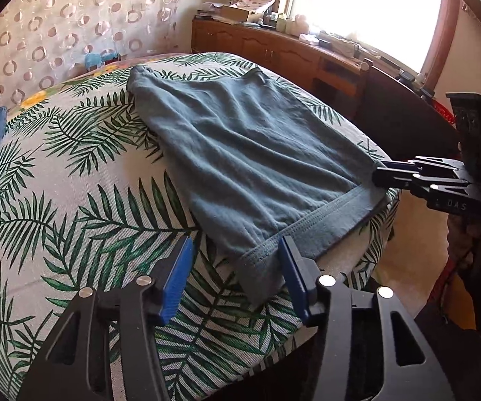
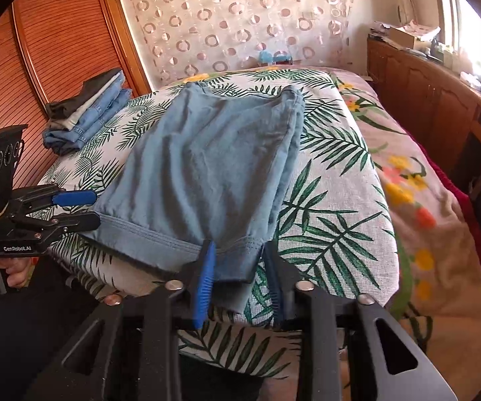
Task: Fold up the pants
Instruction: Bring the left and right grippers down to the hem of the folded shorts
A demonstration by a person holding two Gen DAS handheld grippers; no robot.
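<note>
Blue-grey pants (image 1: 240,153) lie flat on a leaf-print cloth (image 1: 73,200), the stitched hem toward me; they also show in the right wrist view (image 2: 207,167). My left gripper (image 1: 237,274) is open, its blue pads either side of the hem's near left corner. It also shows in the right wrist view (image 2: 86,210), open at the hem's left corner. My right gripper (image 2: 240,284) is open, its pads straddling the hem's right corner, fabric between them. In the left wrist view the right gripper (image 1: 379,177) touches that hem corner from the right.
A stack of folded jeans and dark clothes (image 2: 86,113) lies at the cloth's far left. A wooden cabinet (image 1: 273,50) with clutter runs under the window. A louvred wooden door (image 2: 39,67) stands left. A floral blanket (image 2: 407,173) covers the bed to the right.
</note>
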